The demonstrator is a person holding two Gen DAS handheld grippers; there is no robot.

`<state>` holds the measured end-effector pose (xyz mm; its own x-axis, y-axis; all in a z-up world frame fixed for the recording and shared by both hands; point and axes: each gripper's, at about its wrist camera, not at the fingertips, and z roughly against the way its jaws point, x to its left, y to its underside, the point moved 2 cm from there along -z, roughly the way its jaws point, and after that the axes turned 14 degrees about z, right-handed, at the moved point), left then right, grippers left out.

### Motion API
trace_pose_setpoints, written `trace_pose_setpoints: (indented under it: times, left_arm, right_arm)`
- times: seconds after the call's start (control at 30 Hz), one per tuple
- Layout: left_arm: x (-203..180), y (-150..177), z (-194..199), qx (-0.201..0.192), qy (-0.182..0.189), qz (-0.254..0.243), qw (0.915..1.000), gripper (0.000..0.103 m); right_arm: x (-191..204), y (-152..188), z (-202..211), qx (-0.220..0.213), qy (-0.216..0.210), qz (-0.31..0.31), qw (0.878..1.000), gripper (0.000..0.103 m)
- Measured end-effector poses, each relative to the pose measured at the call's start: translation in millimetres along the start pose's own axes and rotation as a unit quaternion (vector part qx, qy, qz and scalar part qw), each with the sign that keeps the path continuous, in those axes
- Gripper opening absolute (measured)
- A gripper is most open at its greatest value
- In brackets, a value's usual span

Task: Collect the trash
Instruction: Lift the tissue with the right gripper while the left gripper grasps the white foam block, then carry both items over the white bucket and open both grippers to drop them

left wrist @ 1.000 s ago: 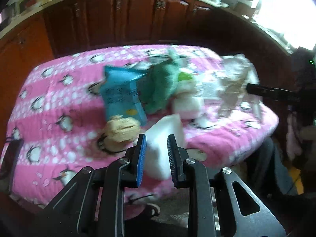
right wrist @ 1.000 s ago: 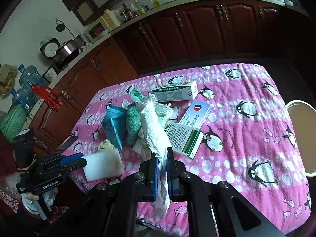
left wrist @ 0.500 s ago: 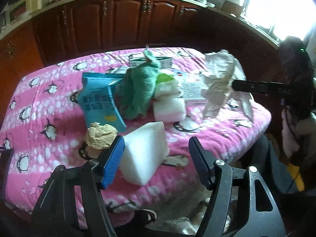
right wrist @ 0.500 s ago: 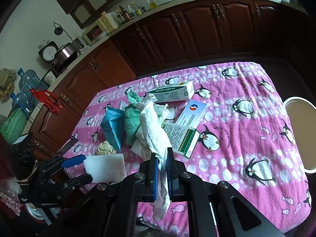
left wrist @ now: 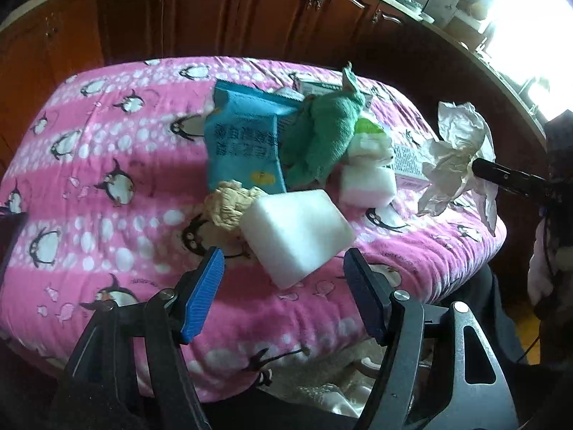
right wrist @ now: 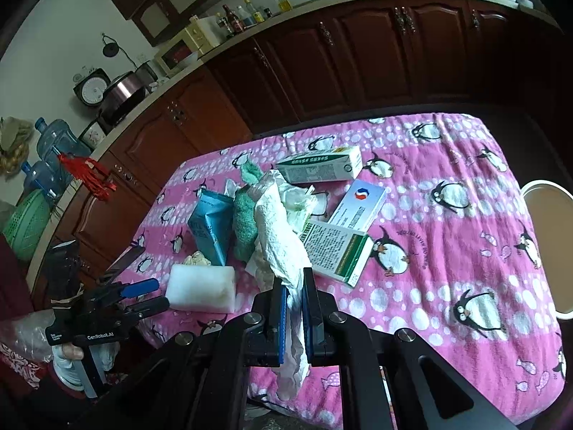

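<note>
On the pink penguin tablecloth (left wrist: 89,197) lies a heap of trash: a white foam block (left wrist: 297,229), a beige crumpled wad (left wrist: 229,204), a blue packet (left wrist: 243,143), a green cloth (left wrist: 322,136) and a smaller white block (left wrist: 369,182). My left gripper (left wrist: 283,254) hovers at the table's near edge, its jaws opening, with the foam block's near corner just ahead of the blue pads and untouched. My right gripper (right wrist: 294,279) is shut on a crumpled white paper towel (right wrist: 279,229), held above the table; it hangs down below the jaws.
Three cardboard medicine boxes (right wrist: 336,251) lie right of the heap. A round pale stool (right wrist: 548,243) stands at the table's right edge. Dark wooden cabinets (right wrist: 358,64) run behind the table. A dark phone-like slab (right wrist: 125,258) lies near the table's left corner.
My left gripper went from shut to wide open and dropped closer to the foam block. The right gripper kept still with the paper towel.
</note>
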<state>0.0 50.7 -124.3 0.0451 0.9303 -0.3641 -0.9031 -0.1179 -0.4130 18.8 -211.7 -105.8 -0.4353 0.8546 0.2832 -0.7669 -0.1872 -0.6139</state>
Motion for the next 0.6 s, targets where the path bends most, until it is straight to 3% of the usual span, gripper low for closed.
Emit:
trace_pose_setpoints:
  times: [0.13,0.2,0.27,0.3,0.33,0.6]
  left_arm:
    - [-6,0,-19,0.025,-0.009,0.012,0.9996,0.07]
    - [-4,-3,-26,0.028,-0.004,0.041,0.9988,0.069]
    - [-2,-5,-29,0.029,-0.004,0.06,0.9978,0.062]
    - [-2,-6,-31,0.031,-0.006,0.064,0.9974,0.05]
    - [-2,-5,-31,0.032,-0.007,0.064,0.9974,0.05]
    - [-24,-5,11,-0.001,0.014,0.036,0.9993,0.043]
  right_arm:
    - [5,-1,0,0.002,0.0,0.009,1.0,0.007]
    - [6,-2,1,0.002,0.002,0.011,1.0,0.007]
    - [5,-2,1,0.002,0.003,0.011,1.0,0.007]
    - [4,-2,1,0.002,0.004,0.01,1.0,0.007]
    - [4,-2,2,0.001,0.005,0.01,1.0,0.007]
    - [-7,-3,17,-0.018,0.009,0.002,1.0,0.007]
